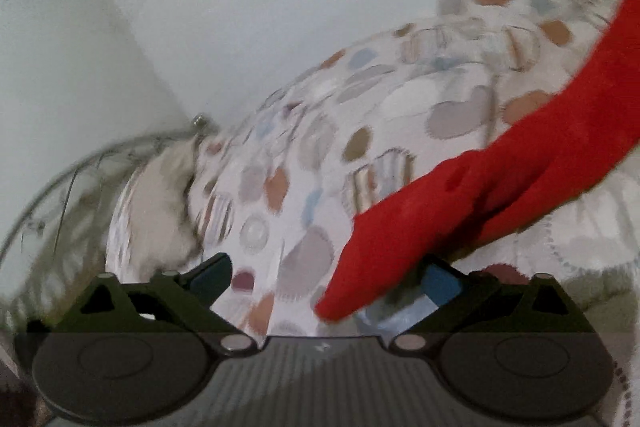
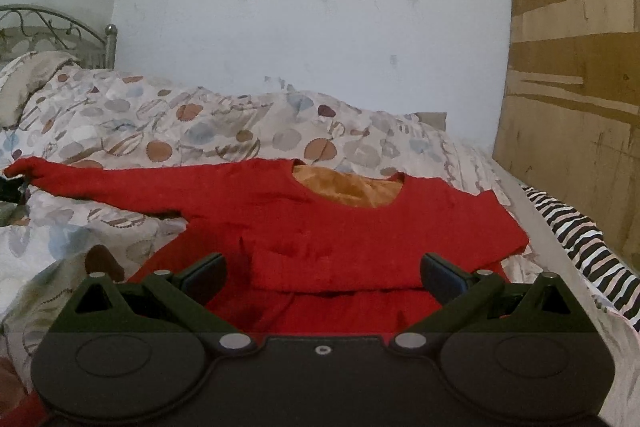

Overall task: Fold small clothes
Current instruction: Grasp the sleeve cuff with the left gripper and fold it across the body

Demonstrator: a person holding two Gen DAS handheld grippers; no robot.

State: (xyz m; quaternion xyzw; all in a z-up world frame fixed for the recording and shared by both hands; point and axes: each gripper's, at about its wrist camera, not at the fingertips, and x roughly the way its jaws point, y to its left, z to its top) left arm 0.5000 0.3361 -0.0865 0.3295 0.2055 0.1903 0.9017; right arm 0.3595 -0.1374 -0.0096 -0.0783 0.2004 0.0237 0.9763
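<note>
A small red top [image 2: 352, 227] with an orange lining at the neck lies flat on the bed, its right side folded in over the body. One long sleeve [image 2: 120, 179] stretches out to the left. In the left wrist view that red sleeve [image 1: 460, 195] runs in from the upper right, and its cuff end lies between the spread fingers of my left gripper [image 1: 326, 277], which is open. My right gripper [image 2: 326, 277] is open too and hovers just over the top's lower body, with nothing between its fingers.
The bed is covered by a rumpled white duvet [image 2: 180, 123] printed with brown and grey dots. A pillow [image 1: 160, 203] and a metal headboard [image 2: 52, 27] are at the left. A cardboard sheet [image 2: 572, 87] and a black-and-white striped cloth [image 2: 592, 251] are at the right.
</note>
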